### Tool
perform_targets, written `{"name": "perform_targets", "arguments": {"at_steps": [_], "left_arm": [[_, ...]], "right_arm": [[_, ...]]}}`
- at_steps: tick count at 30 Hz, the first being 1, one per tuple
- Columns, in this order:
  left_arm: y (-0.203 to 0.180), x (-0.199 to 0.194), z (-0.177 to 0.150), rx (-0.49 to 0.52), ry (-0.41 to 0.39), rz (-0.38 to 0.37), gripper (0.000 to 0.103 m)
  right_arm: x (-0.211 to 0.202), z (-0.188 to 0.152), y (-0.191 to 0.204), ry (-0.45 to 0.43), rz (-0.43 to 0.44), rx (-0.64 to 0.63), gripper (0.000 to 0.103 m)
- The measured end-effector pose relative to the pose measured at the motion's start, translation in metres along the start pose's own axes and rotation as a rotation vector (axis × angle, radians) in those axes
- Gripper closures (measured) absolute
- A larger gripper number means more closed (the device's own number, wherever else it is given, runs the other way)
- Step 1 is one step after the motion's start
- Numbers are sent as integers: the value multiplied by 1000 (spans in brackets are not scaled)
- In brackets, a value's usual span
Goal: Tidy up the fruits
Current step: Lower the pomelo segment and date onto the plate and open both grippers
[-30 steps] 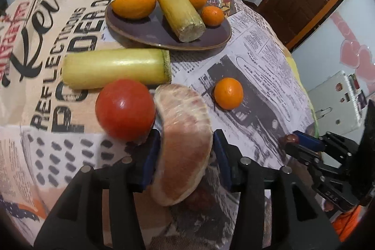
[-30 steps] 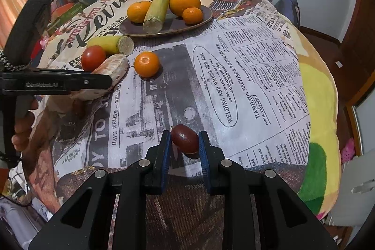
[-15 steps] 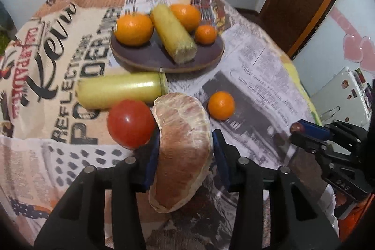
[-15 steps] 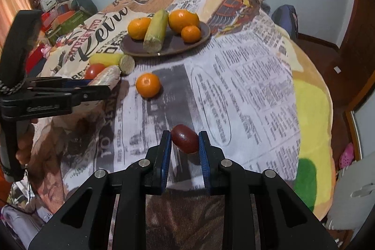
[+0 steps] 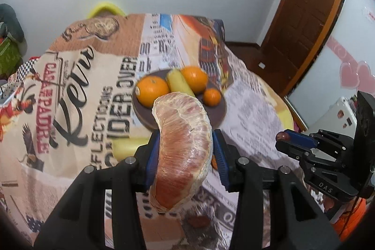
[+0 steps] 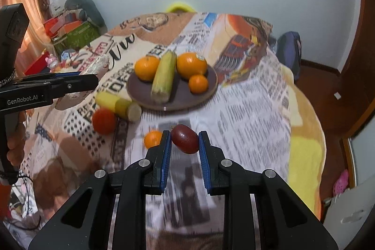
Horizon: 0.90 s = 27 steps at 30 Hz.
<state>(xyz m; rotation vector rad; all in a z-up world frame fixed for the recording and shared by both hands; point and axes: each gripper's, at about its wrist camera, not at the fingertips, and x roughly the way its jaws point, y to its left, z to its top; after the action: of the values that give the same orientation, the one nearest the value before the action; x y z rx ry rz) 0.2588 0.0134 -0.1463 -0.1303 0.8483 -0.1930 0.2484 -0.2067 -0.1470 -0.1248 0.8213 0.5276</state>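
round ceramic plate (image 6: 211, 83): dark brown
peeled pomelo wedge (image 5: 184, 151): pink, white membrane
small oval fruit (image 6: 185, 138): dark red
cloth table cover (image 6: 253, 114): newsprint pattern

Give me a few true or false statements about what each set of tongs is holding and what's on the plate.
1. The left tongs grip a peeled pomelo wedge. True.
2. The right tongs are empty. False: they pinch a small dark red fruit.
3. The plate holds three oranges and a corn cob. True.
4. The tomato sits on the plate. False: it lies on the tablecloth.
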Motion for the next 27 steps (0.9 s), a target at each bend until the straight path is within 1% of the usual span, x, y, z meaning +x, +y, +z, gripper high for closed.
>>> {"name": "perform_targets", "arguments": {"at_steps": [6, 13, 18, 23, 27], "left_arm": [[10, 6, 24, -26, -41, 16, 60], [17, 26, 45, -35, -57, 23, 60], [20, 46, 53, -46, -52, 14, 60], [24, 70, 59, -54, -28, 6, 60], [27, 86, 62, -59, -15, 16, 60]], "right_arm": [[9, 30, 1, -40, 7, -16, 82], [28, 57, 0, -64, 11, -27, 82], [50, 69, -3, -55, 18, -24, 82], [75, 75, -9, -35, 29, -10, 82], [93, 79, -11, -15, 39, 5, 82]]}}
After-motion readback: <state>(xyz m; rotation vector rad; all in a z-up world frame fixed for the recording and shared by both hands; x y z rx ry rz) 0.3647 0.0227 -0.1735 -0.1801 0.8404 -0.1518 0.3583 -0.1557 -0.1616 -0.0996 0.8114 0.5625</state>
